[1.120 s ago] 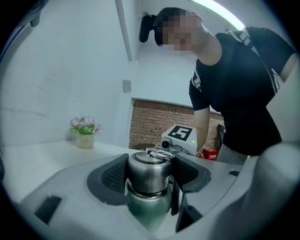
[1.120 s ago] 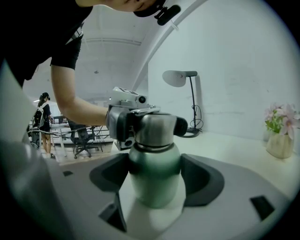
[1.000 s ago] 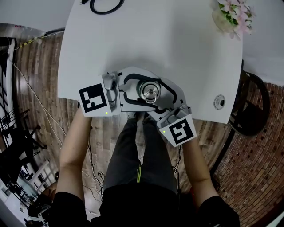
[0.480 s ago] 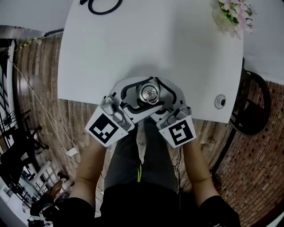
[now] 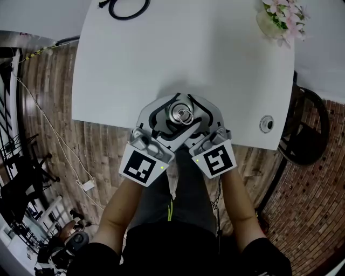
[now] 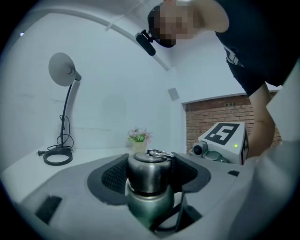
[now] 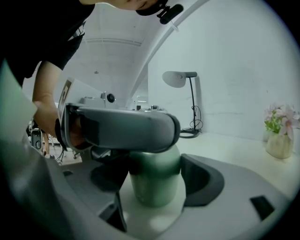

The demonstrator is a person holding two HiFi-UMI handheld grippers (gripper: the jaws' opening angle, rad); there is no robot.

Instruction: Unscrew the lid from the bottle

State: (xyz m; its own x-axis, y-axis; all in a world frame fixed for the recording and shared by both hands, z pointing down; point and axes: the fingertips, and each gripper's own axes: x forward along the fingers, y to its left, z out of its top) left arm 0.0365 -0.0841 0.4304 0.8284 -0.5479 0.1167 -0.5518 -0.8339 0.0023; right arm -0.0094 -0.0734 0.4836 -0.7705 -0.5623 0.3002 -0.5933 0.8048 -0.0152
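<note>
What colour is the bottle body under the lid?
Green: the rounded bottle body below the silver metal lid. Best seen in the right gripper view.

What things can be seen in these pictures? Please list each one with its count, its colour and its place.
table: one, white, middle of the head view
bottle: one, green, upright close to the table's near edge
lid: one, steel, on top of the bottle
lamp: one, grey head, far left of the table
flowers: one bunch, pink, in a pale pot at the table's far right corner
round metal piece: one, silver, by the table's right edge
chair: one, black, right of the table
left gripper: one, grey, closed on the lid
right gripper: one, grey, closed on the bottle, lower down
forearms: two, bare, behind the grippers
</note>
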